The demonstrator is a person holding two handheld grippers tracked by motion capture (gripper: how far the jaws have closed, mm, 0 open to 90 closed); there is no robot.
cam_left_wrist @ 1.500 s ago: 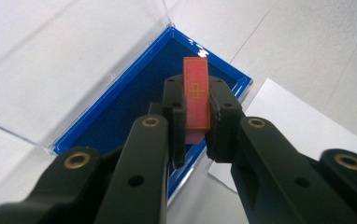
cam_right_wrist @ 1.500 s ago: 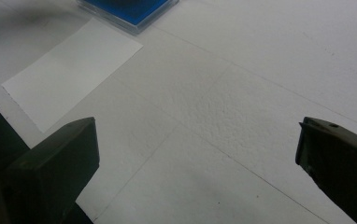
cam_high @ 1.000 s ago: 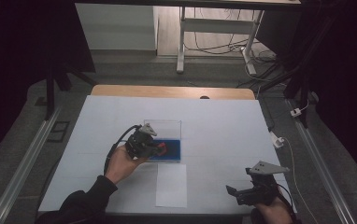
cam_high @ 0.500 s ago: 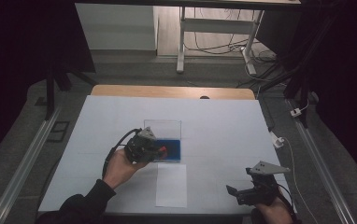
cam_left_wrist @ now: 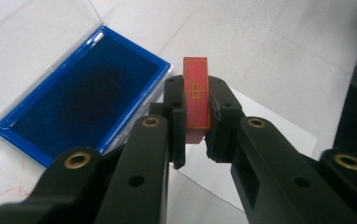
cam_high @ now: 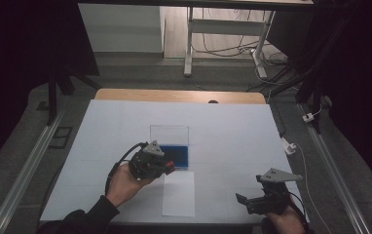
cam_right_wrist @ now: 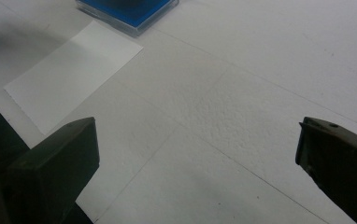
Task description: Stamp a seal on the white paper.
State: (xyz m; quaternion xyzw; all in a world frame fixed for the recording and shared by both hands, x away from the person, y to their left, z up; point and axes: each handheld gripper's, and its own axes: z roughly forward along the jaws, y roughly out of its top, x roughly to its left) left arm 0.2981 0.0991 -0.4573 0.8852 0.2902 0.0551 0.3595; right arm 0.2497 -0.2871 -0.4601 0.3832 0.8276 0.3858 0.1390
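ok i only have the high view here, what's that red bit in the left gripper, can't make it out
Observer: The left gripper is shut on a small red stamp block, clamped by its two side faces, with a thin gold line pattern on the face toward the camera.
Operator: is it over the blue pad or the paper
Observer: In the left gripper view the blue ink pad lies off to one side of the stamp, and the white paper slip lies beyond the jaws.
Operator: and the right gripper, holding anything
Observer: No. The right gripper has its jaws wide open with bare table sheet between them.
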